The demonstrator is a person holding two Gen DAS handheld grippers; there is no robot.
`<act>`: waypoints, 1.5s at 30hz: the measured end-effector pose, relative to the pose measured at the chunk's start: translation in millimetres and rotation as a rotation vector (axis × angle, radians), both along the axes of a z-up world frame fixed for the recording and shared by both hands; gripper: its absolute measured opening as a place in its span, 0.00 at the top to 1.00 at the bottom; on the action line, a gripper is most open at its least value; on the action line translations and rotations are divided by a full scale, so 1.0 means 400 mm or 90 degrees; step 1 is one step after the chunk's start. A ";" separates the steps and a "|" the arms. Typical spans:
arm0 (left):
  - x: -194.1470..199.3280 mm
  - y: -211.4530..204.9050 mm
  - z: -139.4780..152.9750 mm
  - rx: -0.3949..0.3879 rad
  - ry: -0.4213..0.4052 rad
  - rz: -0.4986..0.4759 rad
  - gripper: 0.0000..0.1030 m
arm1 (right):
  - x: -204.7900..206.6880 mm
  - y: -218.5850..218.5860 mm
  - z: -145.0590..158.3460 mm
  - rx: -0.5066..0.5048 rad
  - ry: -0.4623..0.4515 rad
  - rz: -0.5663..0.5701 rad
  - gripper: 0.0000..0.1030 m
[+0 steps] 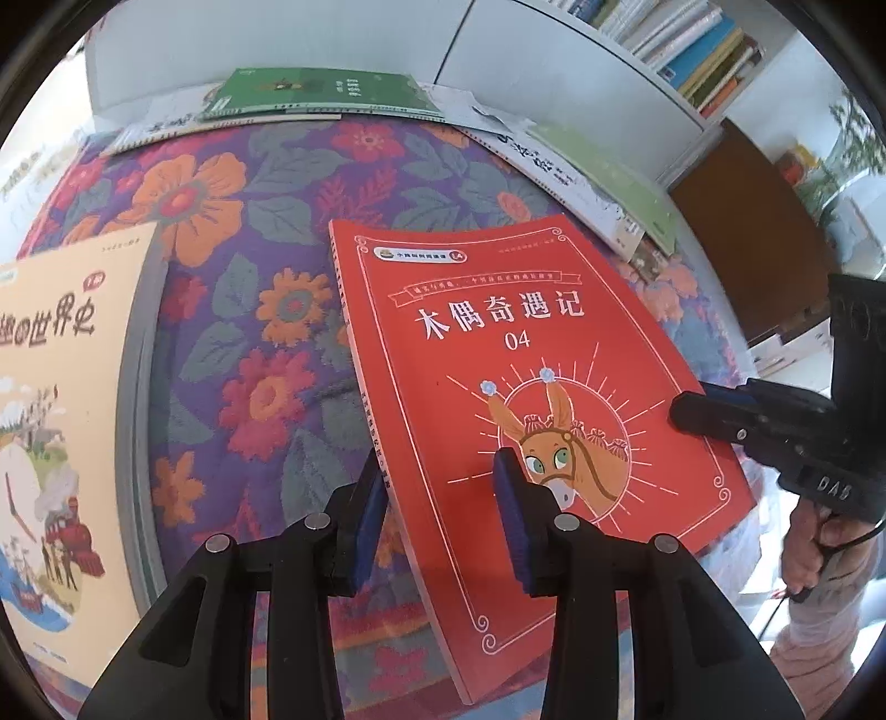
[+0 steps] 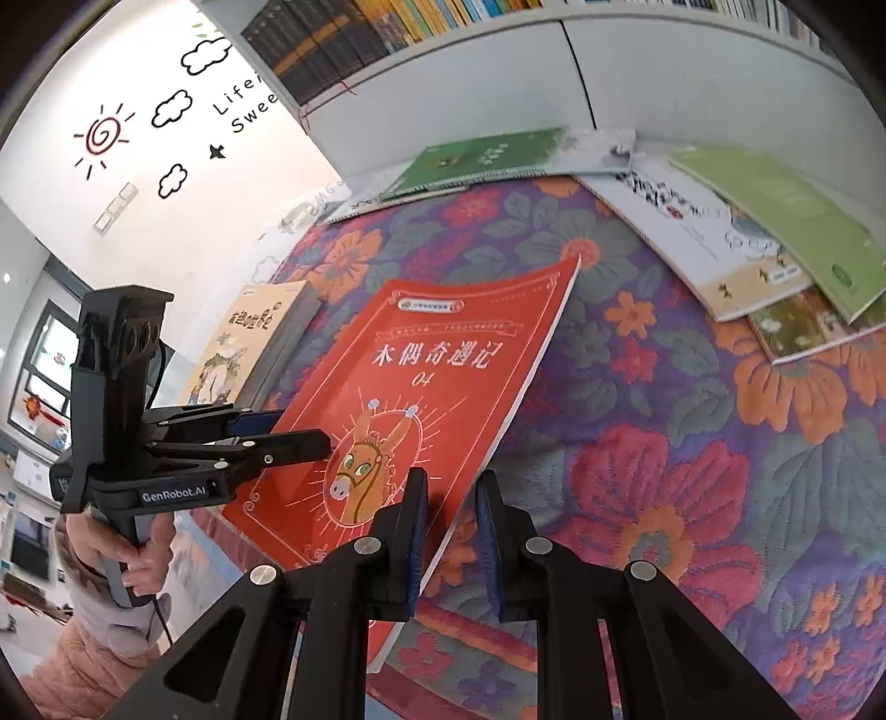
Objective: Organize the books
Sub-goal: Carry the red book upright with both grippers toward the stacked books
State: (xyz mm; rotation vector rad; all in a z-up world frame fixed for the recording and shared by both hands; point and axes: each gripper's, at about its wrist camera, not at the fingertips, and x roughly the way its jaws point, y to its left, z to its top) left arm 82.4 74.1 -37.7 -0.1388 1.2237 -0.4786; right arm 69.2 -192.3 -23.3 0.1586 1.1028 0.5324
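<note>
A red book with a donkey on its cover is held up, tilted, above the flowered tablecloth. My left gripper straddles its spine edge, jaws apart with a gap to the cover. My right gripper straddles the opposite long edge of the red book, jaws a little apart around it. Each gripper shows in the other's view, the right one and the left one, at the book's edges.
A cream history book lies at the left on a grey one. Green and white books lie along the table's far edge. A white bookshelf full of books stands behind. A hand holds the other gripper's handle.
</note>
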 end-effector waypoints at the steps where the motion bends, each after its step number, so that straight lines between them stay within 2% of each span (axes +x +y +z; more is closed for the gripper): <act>1: -0.002 0.003 0.003 -0.001 -0.001 -0.001 0.66 | -0.005 0.005 0.007 -0.006 -0.007 0.002 0.84; 13: -0.033 0.053 0.068 0.022 -0.054 0.007 0.65 | -0.039 0.072 0.065 -0.013 -0.054 0.030 0.84; 25: -0.055 0.155 0.145 0.037 -0.106 0.038 0.65 | -0.067 0.181 0.136 -0.006 -0.120 0.055 0.84; 31: -0.055 0.229 0.178 0.049 -0.127 0.060 0.65 | -0.065 0.256 0.163 0.001 -0.150 0.069 0.84; 45: -0.041 0.450 0.211 0.052 -0.164 0.088 0.65 | -0.023 0.467 0.186 0.028 -0.164 0.126 0.83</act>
